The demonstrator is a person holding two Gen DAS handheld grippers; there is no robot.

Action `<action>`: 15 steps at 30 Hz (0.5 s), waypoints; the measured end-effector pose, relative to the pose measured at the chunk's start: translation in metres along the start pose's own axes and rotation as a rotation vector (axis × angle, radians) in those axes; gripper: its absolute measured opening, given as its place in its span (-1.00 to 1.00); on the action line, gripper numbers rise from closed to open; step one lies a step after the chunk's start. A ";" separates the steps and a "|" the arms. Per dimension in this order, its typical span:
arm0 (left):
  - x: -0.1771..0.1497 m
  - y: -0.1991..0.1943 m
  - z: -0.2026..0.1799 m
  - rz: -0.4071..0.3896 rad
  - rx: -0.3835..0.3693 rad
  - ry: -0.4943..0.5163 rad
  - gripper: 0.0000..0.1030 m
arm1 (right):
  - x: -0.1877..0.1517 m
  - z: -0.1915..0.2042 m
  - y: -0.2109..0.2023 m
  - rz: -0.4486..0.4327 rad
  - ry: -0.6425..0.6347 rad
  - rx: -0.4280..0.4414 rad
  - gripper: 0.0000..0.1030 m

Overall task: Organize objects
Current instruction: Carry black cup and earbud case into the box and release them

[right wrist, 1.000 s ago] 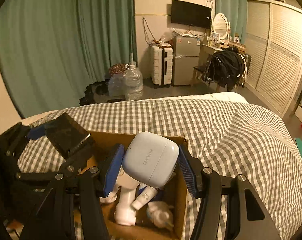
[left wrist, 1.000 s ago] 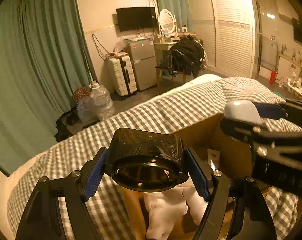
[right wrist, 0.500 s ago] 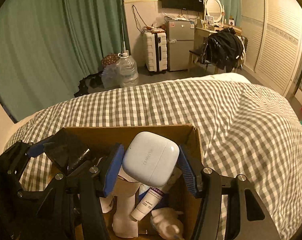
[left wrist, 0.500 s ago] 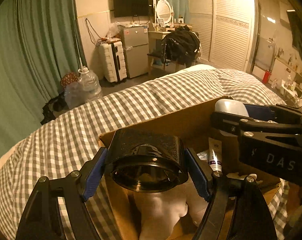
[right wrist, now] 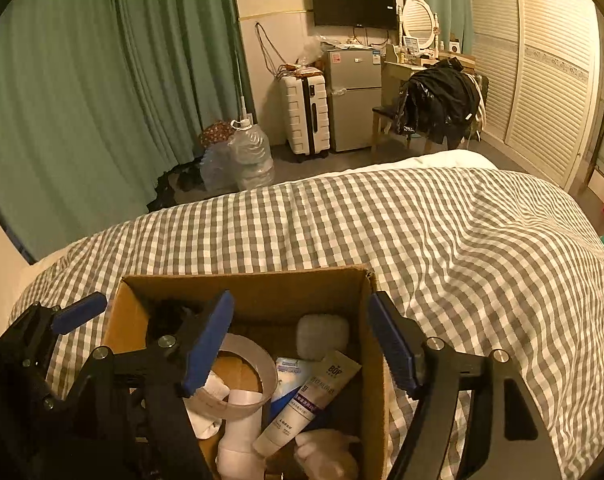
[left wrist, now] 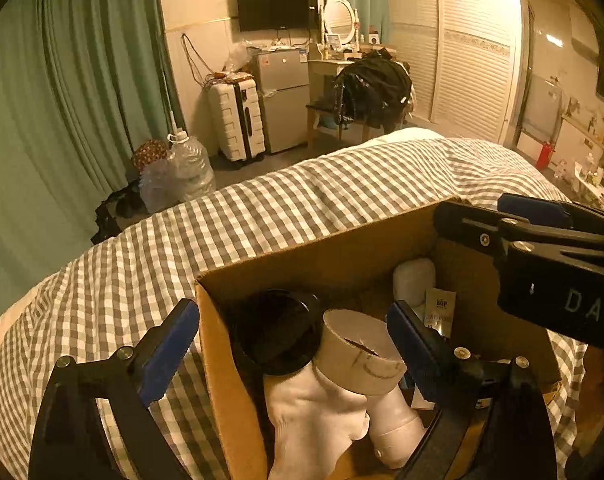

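Note:
A cardboard box (left wrist: 302,252) (right wrist: 246,284) sits on the checked bed cover. My left gripper (left wrist: 294,344) is open above its left part. A black round container (left wrist: 274,332) lies inside the box under it, next to a roll of tape (left wrist: 357,352) and white cloth (left wrist: 317,412). My right gripper (right wrist: 302,344) is open above the box. A white earbud case (right wrist: 321,336) (left wrist: 413,284) lies at the box's far right, beside a cream tube (right wrist: 309,400) and a white hair dryer (right wrist: 238,432).
The checked bed cover (right wrist: 461,240) spreads to the right and behind the box. Beyond the bed stand water jugs (right wrist: 250,156), a white suitcase (right wrist: 305,116), a small fridge (right wrist: 353,96) and a chair with a black jacket (right wrist: 437,104).
Both grippers have opened over the box. The black container has dropped out of the left one and the white earbud case out of the right one, and both now lie inside.

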State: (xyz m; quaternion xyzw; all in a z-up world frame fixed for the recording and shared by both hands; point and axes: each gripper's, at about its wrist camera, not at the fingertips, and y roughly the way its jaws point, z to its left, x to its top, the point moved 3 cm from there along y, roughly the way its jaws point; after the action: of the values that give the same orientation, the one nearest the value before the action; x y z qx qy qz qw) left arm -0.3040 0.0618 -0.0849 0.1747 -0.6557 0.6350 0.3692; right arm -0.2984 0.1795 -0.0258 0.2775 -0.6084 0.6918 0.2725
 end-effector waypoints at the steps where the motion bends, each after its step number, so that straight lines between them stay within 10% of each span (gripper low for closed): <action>1: 0.000 -0.002 0.000 -0.002 0.003 -0.002 0.89 | 0.000 -0.001 -0.001 -0.003 0.002 0.001 0.41; 15: 0.020 -0.095 0.005 -0.122 0.041 -0.076 0.93 | 0.018 -0.004 -0.097 -0.134 -0.011 -0.005 0.72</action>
State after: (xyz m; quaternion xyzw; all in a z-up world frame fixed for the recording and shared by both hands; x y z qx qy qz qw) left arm -0.2522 0.0493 -0.0032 0.2456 -0.6444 0.6175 0.3784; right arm -0.2422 0.1955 0.0535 0.3204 -0.5917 0.6691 0.3156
